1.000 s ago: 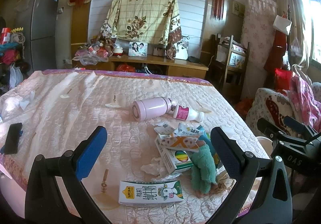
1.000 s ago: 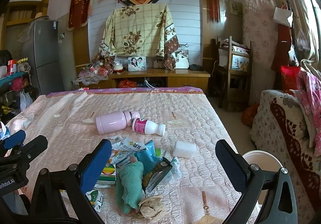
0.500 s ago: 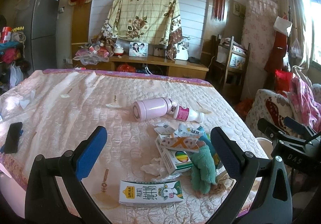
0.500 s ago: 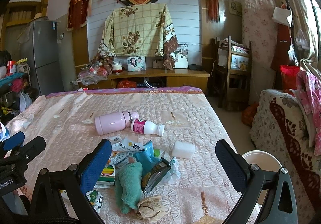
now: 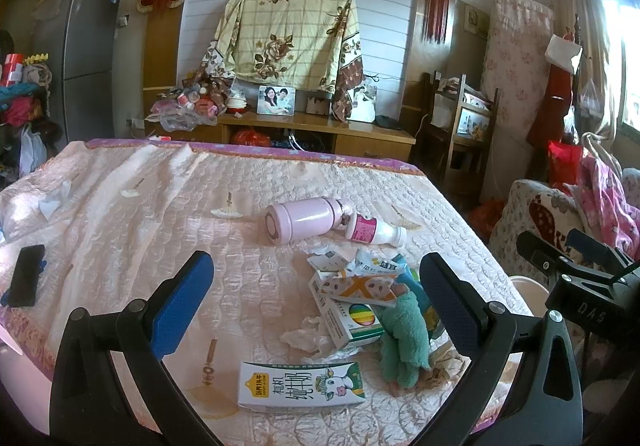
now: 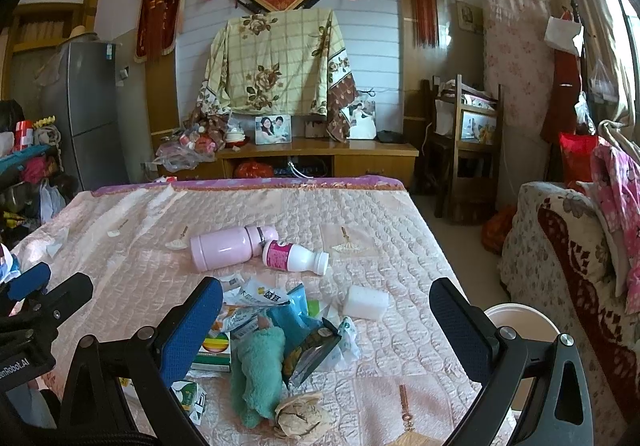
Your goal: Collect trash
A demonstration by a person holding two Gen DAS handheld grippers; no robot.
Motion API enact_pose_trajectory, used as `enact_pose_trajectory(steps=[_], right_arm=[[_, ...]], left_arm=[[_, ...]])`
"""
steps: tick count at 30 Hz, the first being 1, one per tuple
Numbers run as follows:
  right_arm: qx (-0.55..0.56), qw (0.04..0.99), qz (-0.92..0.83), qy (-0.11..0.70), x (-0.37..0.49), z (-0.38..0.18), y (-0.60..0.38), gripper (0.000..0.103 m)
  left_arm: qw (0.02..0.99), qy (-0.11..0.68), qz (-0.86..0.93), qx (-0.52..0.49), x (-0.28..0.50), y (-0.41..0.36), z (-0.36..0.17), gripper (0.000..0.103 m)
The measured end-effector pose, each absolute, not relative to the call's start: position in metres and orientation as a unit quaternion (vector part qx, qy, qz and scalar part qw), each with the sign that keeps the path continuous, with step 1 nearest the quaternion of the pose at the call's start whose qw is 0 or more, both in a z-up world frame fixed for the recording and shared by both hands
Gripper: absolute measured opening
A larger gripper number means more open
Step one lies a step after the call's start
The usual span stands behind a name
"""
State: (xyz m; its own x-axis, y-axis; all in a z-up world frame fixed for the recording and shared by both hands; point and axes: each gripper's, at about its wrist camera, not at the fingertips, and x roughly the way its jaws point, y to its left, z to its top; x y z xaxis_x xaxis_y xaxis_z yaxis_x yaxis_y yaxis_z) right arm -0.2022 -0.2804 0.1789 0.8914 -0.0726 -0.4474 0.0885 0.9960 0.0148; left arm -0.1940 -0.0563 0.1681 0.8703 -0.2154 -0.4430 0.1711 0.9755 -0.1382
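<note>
A heap of torn wrappers and small cartons [image 5: 352, 298] lies on the pink quilted bed [image 5: 160, 206], beside a green plush toy [image 6: 258, 362] and what looks like crumpled brown paper [image 6: 300, 416]. A white milk carton [image 5: 300, 386] lies just nearer. Left tongs [image 5: 316, 302] and right tongs [image 6: 326, 322] both gape wide above, gripping nothing.

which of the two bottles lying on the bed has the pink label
The small white plastic bottle with the white cap; the larger one beside it, the thermos, is plain pale pink all over.

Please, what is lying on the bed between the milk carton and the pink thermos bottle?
In the left wrist view, crumpled tissue lies between milk carton and pink thermos bottle; otherwise bare quilt.
</note>
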Motion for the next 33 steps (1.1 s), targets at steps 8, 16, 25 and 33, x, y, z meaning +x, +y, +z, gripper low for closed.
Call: enact_pose_trajectory(steps=[8,16,25,33], right_arm=[[0.017,0.973,-0.041,0.228,-0.203,0.181,-0.280,0.103],[0.018,0.972,-0.039,0.232,-0.203,0.181,-0.281,0.103],[0.018,0.971,-0.039,0.237,-0.204,0.183,-0.283,0.103],[0.015,0.968,-0.041,0.249,-0.203,0.178,-0.289,0.103]], left_arm=[[0.966,0.234,-0.099,-0.046,-0.194,-0.056,0.168,0.102],[0.966,0.235,-0.099,-0.048,-0.195,-0.053,0.169,0.102],[0.965,0.241,-0.095,-0.045,-0.196,-0.046,0.165,0.102],[0.961,0.259,-0.096,-0.027,-0.192,-0.039,0.157,0.102]])
